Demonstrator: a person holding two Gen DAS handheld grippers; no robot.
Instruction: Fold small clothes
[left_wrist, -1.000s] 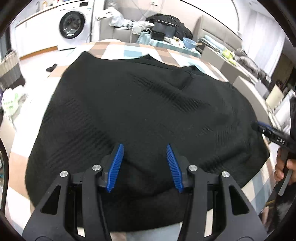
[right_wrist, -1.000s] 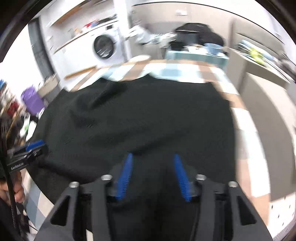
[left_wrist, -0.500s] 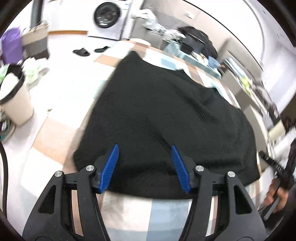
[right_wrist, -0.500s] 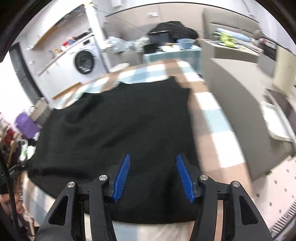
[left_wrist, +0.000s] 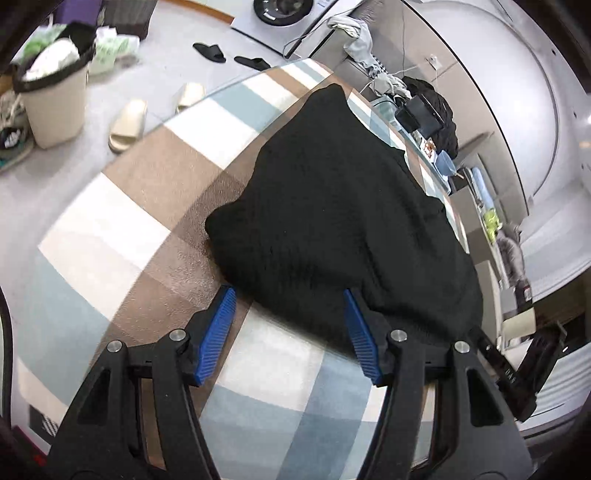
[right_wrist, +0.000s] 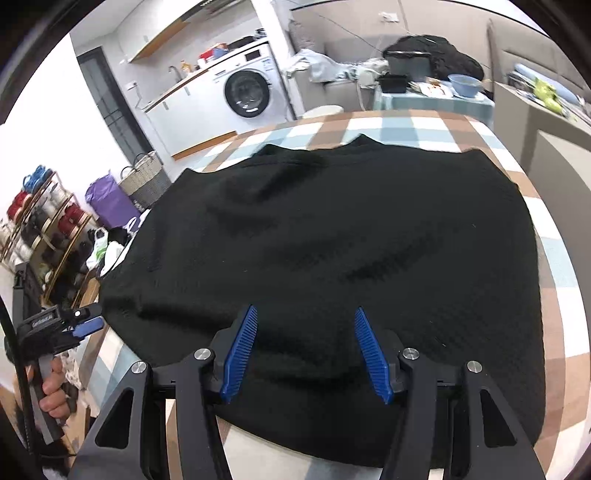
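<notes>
Black knit fabric, a small top (right_wrist: 332, 251), lies spread flat over the checked tablecloth (left_wrist: 122, 229), covering most of the table, its neckline at the far edge in the right wrist view. Against the view from 1 second ago, the left gripper (left_wrist: 288, 326) has swung out to the garment's side: earlier its blue pads sat over the middle of the cloth, whereas now they straddle the near corner of the hem, with bare tablecloth showing between and below them. Its jaws stand about half apart and nothing is pinched; the left pad is over the cloth of the table, the right pad just at the fabric's edge. The right gripper (right_wrist: 306, 350) has shifted less: in both earlier views and now it hangs over the near hem, jaws likewise half apart and empty, the fabric lying undisturbed beneath them. The person's hand (right_wrist: 55, 387) on the left tool's handle shows at the left edge of the right wrist view. By my reading, the 2 grippers have separated toward opposite parts of the near hem, which suits picking up the hem at 2 points for a first fold; no fold has been made yet, and neither tool has taken hold.
</notes>
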